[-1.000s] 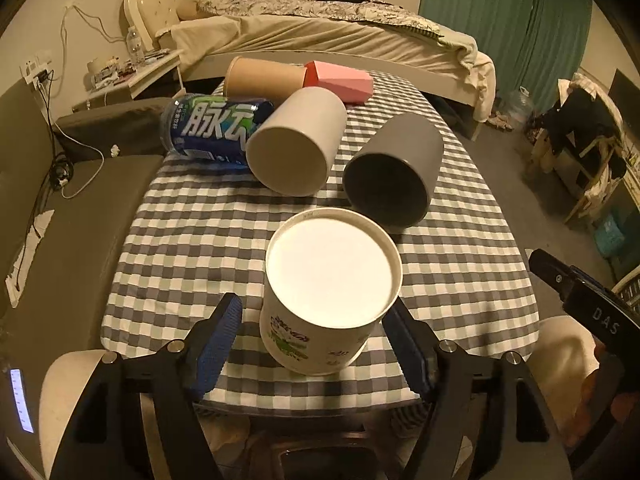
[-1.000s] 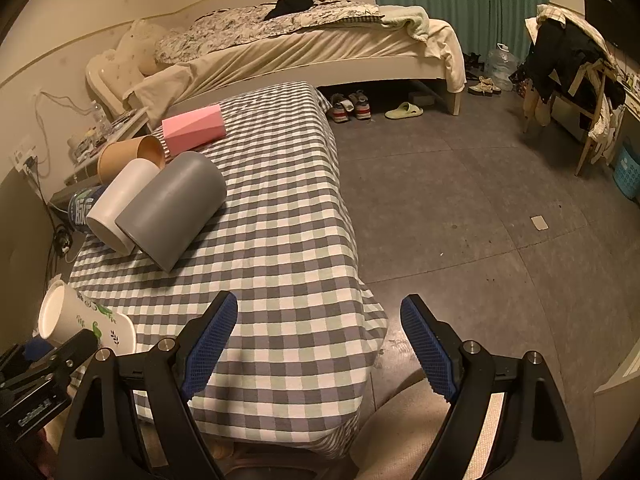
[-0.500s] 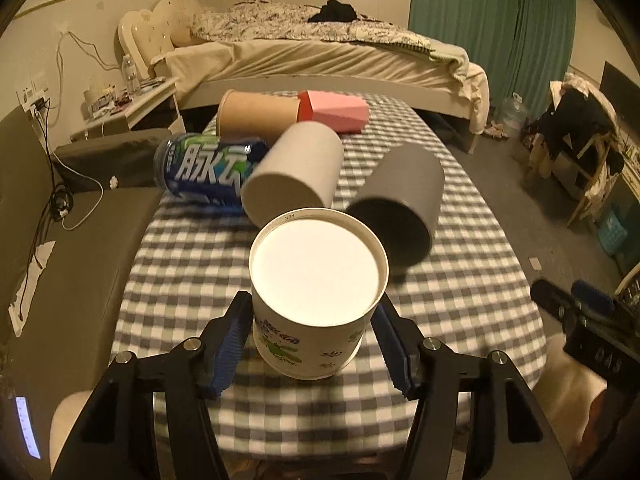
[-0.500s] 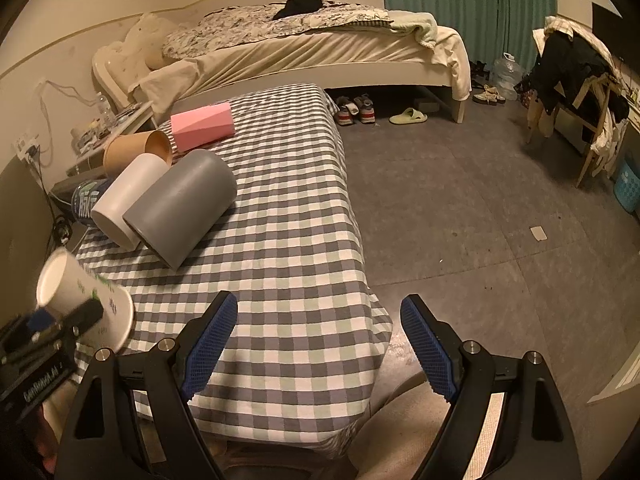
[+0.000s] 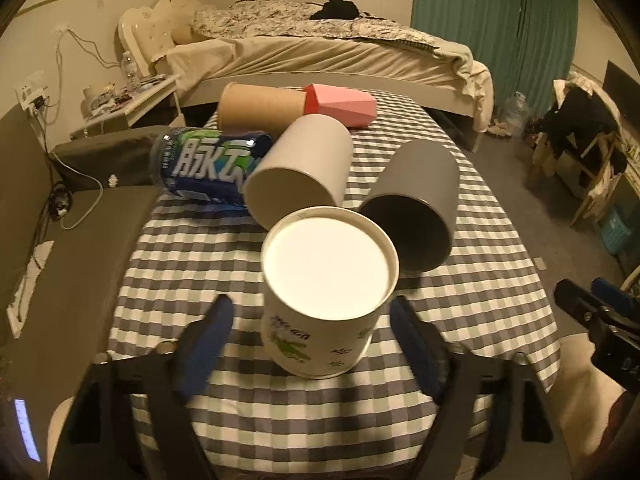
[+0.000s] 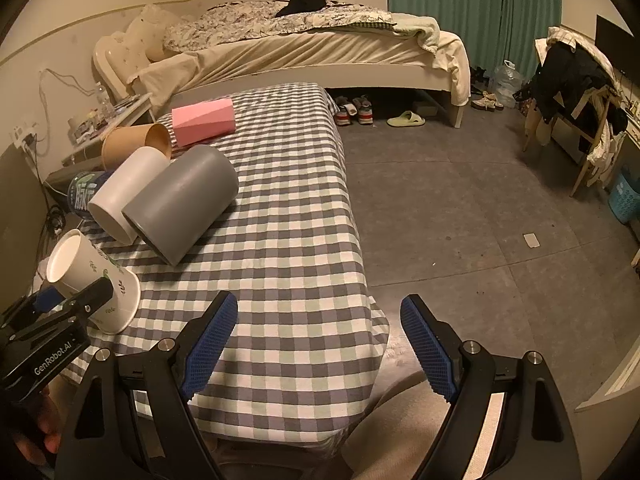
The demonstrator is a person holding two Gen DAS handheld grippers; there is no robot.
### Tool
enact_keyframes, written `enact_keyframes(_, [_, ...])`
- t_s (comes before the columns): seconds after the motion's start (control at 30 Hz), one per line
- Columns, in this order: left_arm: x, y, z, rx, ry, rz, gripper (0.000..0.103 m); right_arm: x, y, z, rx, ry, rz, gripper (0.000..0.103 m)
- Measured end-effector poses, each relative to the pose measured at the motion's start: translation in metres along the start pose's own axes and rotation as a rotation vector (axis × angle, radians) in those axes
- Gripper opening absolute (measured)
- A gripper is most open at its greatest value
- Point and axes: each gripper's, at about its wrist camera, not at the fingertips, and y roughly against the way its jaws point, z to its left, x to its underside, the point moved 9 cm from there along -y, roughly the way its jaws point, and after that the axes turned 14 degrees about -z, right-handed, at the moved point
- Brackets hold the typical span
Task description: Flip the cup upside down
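A white paper cup with green print (image 5: 324,300) stands between the blue pads of my left gripper (image 5: 310,350), upside down with its flat white base facing up, on the checked tablecloth (image 5: 472,304). The pads stand apart from the cup's sides, so the left gripper is open. In the right wrist view the cup (image 6: 96,280) shows at the left, tilted, beside the left gripper's black body (image 6: 48,340). My right gripper (image 6: 320,344) is open and empty over the table's near right edge.
Lying on the table behind the cup: a grey cup (image 5: 416,200), a white cup (image 5: 300,172), a blue bottle (image 5: 204,164), a brown paper cup (image 5: 256,108), a pink box (image 5: 340,104). A bed (image 6: 320,48) stands behind, bare floor (image 6: 460,208) to the right.
My left gripper closed on the cup and lifted it half a second ago. Now its pads have spread apart again and the cup sits a little further forward.
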Motion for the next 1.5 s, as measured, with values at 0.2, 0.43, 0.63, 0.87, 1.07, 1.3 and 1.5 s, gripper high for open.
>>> enact_keyframes(0.2, [-0.015, 0.022, 0.003, 0.017, 0.002, -0.028, 0.089, -0.016, 0.017, 0.011, -0.021, 0.025, -0.031, 0.084])
enact_keyframes(0.43, [-0.039, 0.068, 0.027, 0.0, 0.001, -0.117, 0.095, -0.049, 0.053, 0.037, -0.074, 0.051, -0.117, 0.084])
enact_keyframes(0.63, [-0.04, 0.094, 0.053, -0.025, 0.026, -0.164, 0.099, -0.051, 0.078, 0.065, -0.12, 0.065, -0.148, 0.092])
enact_keyframes(0.87, [-0.03, 0.107, 0.072, -0.049, 0.043, -0.17, 0.1, -0.029, 0.082, 0.083, -0.092, 0.122, -0.127, 0.103])
enact_keyframes(1.07, [-0.028, 0.109, 0.08, -0.054, 0.051, -0.163, 0.102, -0.022, 0.08, 0.084, -0.068, 0.117, -0.116, 0.103])
enact_keyframes(1.3, [-0.03, 0.109, 0.077, -0.051, 0.043, -0.166, 0.102, -0.019, 0.08, 0.088, -0.065, 0.135, -0.104, 0.103])
enact_keyframes(1.5, [-0.03, 0.109, 0.077, -0.054, 0.045, -0.161, 0.102, -0.021, 0.079, 0.086, -0.059, 0.131, -0.103, 0.103])
